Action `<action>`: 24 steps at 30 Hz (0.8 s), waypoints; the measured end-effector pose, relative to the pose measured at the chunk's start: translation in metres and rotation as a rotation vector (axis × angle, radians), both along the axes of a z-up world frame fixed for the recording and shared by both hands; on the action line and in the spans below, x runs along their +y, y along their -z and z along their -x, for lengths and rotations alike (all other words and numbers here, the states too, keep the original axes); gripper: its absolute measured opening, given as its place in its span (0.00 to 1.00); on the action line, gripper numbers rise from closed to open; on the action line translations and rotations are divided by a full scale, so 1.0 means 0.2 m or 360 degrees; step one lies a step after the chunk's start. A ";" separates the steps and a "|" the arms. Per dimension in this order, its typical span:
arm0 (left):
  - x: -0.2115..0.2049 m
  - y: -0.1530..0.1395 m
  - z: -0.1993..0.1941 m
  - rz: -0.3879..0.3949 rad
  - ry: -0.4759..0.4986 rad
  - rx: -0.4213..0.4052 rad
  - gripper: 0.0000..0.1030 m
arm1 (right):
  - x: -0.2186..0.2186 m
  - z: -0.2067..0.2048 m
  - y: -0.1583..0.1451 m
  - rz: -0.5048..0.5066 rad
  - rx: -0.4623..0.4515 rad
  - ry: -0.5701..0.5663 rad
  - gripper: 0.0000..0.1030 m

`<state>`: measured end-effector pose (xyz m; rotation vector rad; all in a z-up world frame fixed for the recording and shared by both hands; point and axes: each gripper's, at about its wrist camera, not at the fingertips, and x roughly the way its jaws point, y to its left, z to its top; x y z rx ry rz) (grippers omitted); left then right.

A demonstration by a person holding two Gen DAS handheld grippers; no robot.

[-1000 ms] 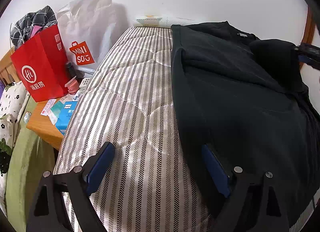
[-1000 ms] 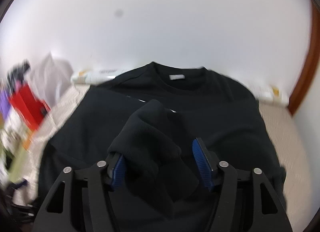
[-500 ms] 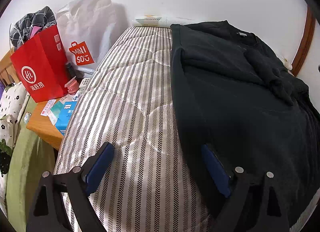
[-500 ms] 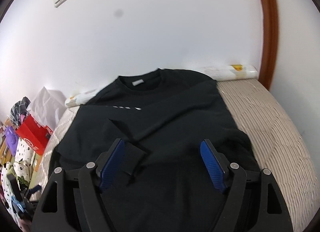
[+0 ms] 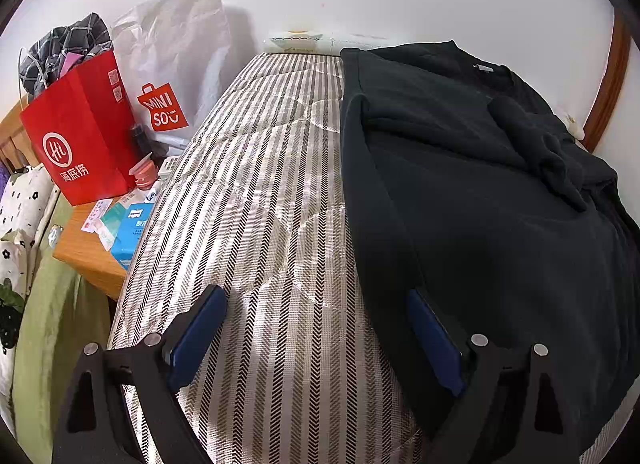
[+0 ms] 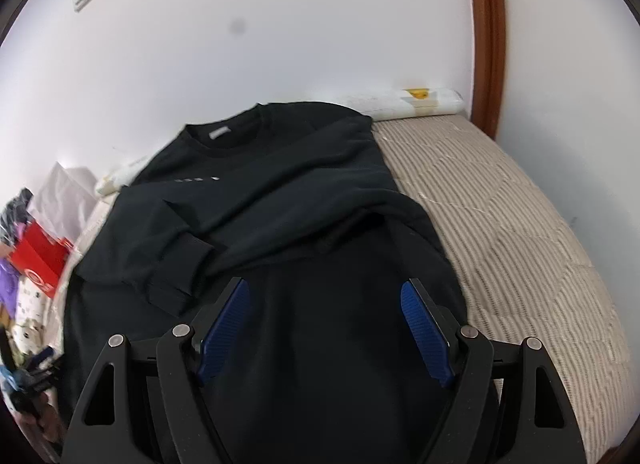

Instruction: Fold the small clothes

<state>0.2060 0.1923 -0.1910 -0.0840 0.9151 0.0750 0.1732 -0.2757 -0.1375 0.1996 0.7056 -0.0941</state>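
Note:
A black long-sleeved sweatshirt (image 5: 480,192) lies flat on the striped mattress (image 5: 272,192), collar toward the wall. Both sleeves are folded in across its chest; one cuff (image 6: 176,268) lies on the left side of the body in the right wrist view (image 6: 304,200). My left gripper (image 5: 316,340) is open and empty, low over the mattress at the shirt's left hem edge; its right finger is beside the fabric. My right gripper (image 6: 324,324) is open and empty, above the shirt's lower body.
A red paper bag (image 5: 80,136) and a white plastic bag (image 5: 176,76) stand on a wooden bedside table (image 5: 88,252) left of the bed, with boxes and small bottles. A rolled white cloth (image 6: 412,104) lies along the wall. Bare mattress (image 6: 512,224) lies right of the shirt.
My right gripper has let go of the sleeve, opened, and pulled back toward the hem. The sleeve now lies across the chest. My left gripper has hardly moved.

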 end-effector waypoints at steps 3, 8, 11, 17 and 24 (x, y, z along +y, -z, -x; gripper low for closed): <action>0.00 0.00 0.00 -0.0005 0.0001 0.0001 0.88 | -0.01 0.02 0.02 0.0051 0.0021 0.0004 0.76; 0.00 0.00 0.00 -0.0007 -0.0009 0.0002 0.88 | -0.01 0.06 0.04 0.0117 0.0048 -0.0026 0.76; 0.00 0.00 0.01 -0.0004 -0.0009 0.0002 0.88 | 0.02 0.10 0.06 0.0184 0.0057 -0.0050 0.76; 0.03 -0.01 0.03 0.0049 -0.0019 -0.0022 0.86 | 0.07 0.19 0.10 0.0335 0.0063 -0.0113 0.76; 0.00 -0.12 0.08 0.0158 -0.0016 -0.0087 0.83 | 0.11 0.24 0.10 0.0381 0.0052 -0.0200 0.75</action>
